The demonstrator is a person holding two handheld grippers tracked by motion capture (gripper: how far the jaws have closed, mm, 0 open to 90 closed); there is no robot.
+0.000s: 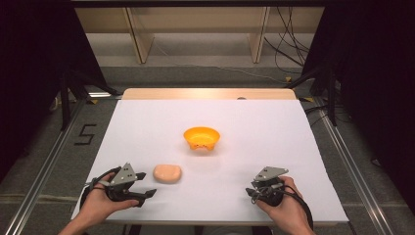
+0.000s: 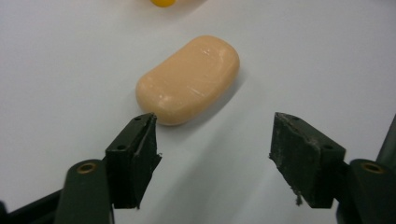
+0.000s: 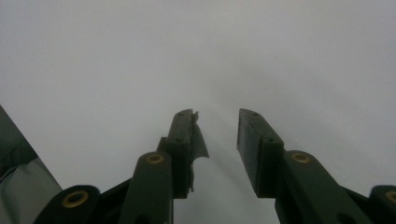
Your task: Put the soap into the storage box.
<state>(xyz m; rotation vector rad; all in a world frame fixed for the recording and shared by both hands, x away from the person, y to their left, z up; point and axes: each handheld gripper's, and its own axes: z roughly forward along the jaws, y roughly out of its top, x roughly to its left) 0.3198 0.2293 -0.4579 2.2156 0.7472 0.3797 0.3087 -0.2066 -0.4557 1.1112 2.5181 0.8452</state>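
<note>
A peach-coloured bar of soap (image 1: 167, 173) lies flat on the white table (image 1: 274, 127), left of centre near the front. My left gripper (image 1: 148, 184) is open just left of it, jaws pointing at the bar. In the left gripper view the soap (image 2: 189, 78) lies just beyond the wide-spread jaws, nearer the left one, with nothing inside the left gripper (image 2: 215, 126). An orange bowl (image 1: 201, 137) stands mid-table behind the soap, and its rim (image 2: 163, 2) peeks in at the top edge. My right gripper (image 1: 253, 190) rests at the front right, with a narrow gap in the right gripper (image 3: 215, 114) and nothing in it.
The table's wooden far edge (image 1: 210, 93) shows beyond the white cover. Metal rails (image 1: 44, 166) run along both sides on the floor, with cables (image 1: 288, 49) at the back right. A grey sleeve (image 3: 18, 196) shows at the lower left of the right gripper view.
</note>
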